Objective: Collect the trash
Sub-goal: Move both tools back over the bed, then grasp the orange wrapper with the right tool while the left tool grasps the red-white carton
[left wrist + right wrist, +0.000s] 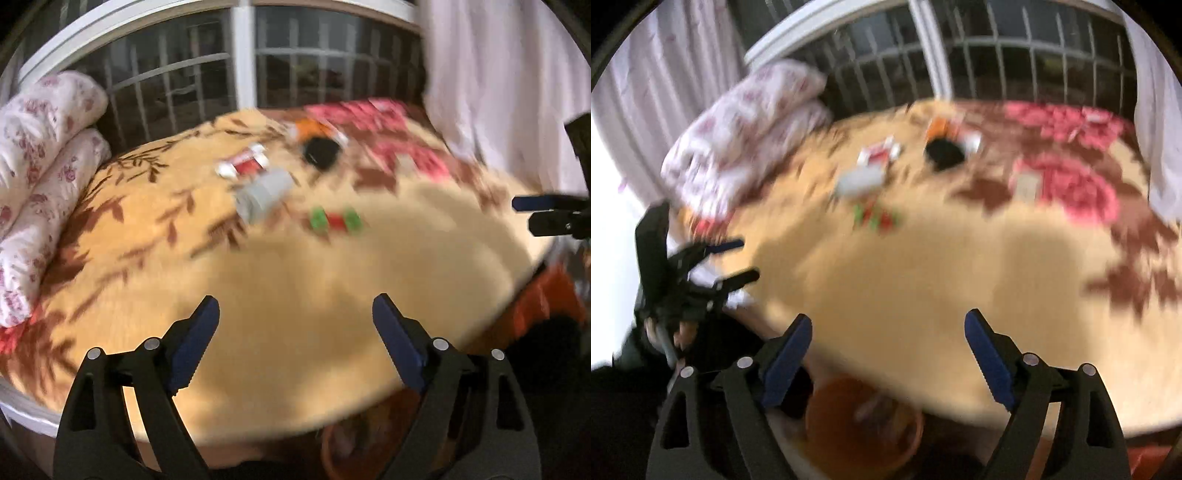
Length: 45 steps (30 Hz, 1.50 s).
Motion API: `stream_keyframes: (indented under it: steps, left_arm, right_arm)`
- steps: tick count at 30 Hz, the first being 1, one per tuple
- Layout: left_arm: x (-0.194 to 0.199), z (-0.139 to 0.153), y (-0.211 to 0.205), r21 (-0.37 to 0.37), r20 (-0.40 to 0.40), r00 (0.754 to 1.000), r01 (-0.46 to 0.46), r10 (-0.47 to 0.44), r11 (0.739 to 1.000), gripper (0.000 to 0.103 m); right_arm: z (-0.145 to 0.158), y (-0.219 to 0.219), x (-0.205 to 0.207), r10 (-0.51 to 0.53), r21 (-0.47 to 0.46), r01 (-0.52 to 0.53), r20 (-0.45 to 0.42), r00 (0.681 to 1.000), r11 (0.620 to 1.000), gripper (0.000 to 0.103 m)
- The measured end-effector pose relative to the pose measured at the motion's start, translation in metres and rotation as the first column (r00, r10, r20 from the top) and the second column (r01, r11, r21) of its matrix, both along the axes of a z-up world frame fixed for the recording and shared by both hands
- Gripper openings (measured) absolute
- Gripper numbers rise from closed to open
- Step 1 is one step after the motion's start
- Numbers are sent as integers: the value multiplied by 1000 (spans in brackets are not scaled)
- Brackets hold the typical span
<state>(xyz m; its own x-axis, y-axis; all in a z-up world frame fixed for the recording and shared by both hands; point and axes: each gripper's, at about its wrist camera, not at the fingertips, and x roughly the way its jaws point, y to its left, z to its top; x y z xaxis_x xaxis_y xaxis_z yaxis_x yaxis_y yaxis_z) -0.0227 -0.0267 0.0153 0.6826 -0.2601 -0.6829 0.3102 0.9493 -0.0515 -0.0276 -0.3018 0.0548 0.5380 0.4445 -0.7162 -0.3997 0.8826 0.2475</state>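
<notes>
From the left wrist, the left gripper (pixel 291 308) hangs spread and empty above the yellow blanket (pixel 295 288), the trash — a red-and-white wrapper (pixel 243 165), a grey piece (pixel 264 195), a green-and-red wrapper (pixel 335 220) — well ahead, blurred. From the right wrist, the right gripper (pixel 886 326) is likewise spread and empty — an orange bin (pixel 864 424) sits below it at the bed's edge.

Bed w/ tan leaf-print fleece blanket (pixel 295 280), rolled white floral quilt (pixel 40 177) at its side. White-framed barred window (pixel 243 55) behind, pale curtain (pixel 498 74) beside; dark outside.
</notes>
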Motion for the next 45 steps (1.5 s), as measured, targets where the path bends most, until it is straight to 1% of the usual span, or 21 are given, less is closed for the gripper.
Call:
stream_keyframes:
  steps: [3,5,7,9,12,17,20,23,24,25,26,29,31,32,33,35,37,38,40,42,45]
  left_arm:
    - [43,0,9,-112,-16,999,-50,48,992,83]
    - [63,-3,9,-136,-28,998,-66,62,988,83]
    - [83,-9,8,-111,-27,996,-87,85,990,83]
    - [92,-18,11,-95,-34,995,-97,94,991,83]
    - [99,-33,11,-86,-86,991,-109,102,990,83]
    - [106,-45,6,-54,-118,988,-108,101,993,83]
    - [110,-52,5,-57,-148,984,-108,98,993,83]
    - [113,-56,4,-51,-161,982,-107,97,993,83]
    - [114,-57,4,-44,-161,982,-111,103,993,83]
    - [114,-58,3,-39,-162,981,-112,105,993,83]
    - [114,-59,3,-32,-162,981,-111,104,993,83]
    - [115,-59,1,-23,-158,982,-111,106,994,83]
    - [115,-60,2,-24,-160,981,-113,107,993,83]
    - [115,-60,2,-25,-161,981,-114,108,993,83]
    - [115,-60,2,-28,-162,981,-116,110,993,83]
    - [115,-59,4,-32,-161,980,-123,116,992,83]
    - [113,-58,5,-36,-157,980,-131,124,991,83]
    - [111,-56,6,-44,-152,981,-133,125,990,83]
    - [108,-50,9,-46,-133,982,-140,133,989,83]
    - [105,-39,16,-64,-101,984,-152,145,986,83]
    - [110,-19,25,-60,-54,986,-159,156,986,83]
  right_arm:
    - [14,10,65,-40,-40,42,63,997,998,84]
    - [15,19,105,-57,-71,63,86,995,995,84]
    - [12,33,154,-53,-141,68,105,993,988,84]
    - [7,46,187,-34,-201,56,108,994,978,84]
    - [-4,69,233,14,-279,14,97,995,960,84]
    - [-22,100,290,65,-359,-43,49,997,932,84]
    - [-35,116,314,93,-423,-80,10,996,903,84]
    - [-55,127,336,83,-483,-97,-50,995,870,84]
    - [-64,128,344,69,-496,-98,-77,995,863,78]
    - [-72,127,350,46,-493,-99,-117,992,864,65]
    - [-76,125,355,21,-485,-87,-140,990,870,60]
    - [-68,111,353,-43,-409,-14,-130,991,912,47]
    - [-58,101,344,-66,-400,23,-94,993,916,42]
    - [-53,98,340,-72,-392,35,-80,994,919,35]
    - [-43,89,332,-78,-358,50,-62,995,932,28]
    - [-22,74,314,-86,-266,77,-24,996,961,27]
    - [3,56,282,-101,-163,105,34,994,981,27]
    - [9,52,269,-96,-126,101,45,994,987,27]
    - [22,42,223,-72,-44,77,94,993,996,26]
    - [23,32,175,-60,45,55,115,992,997,27]
    - [4,14,119,-126,170,102,133,983,980,27]
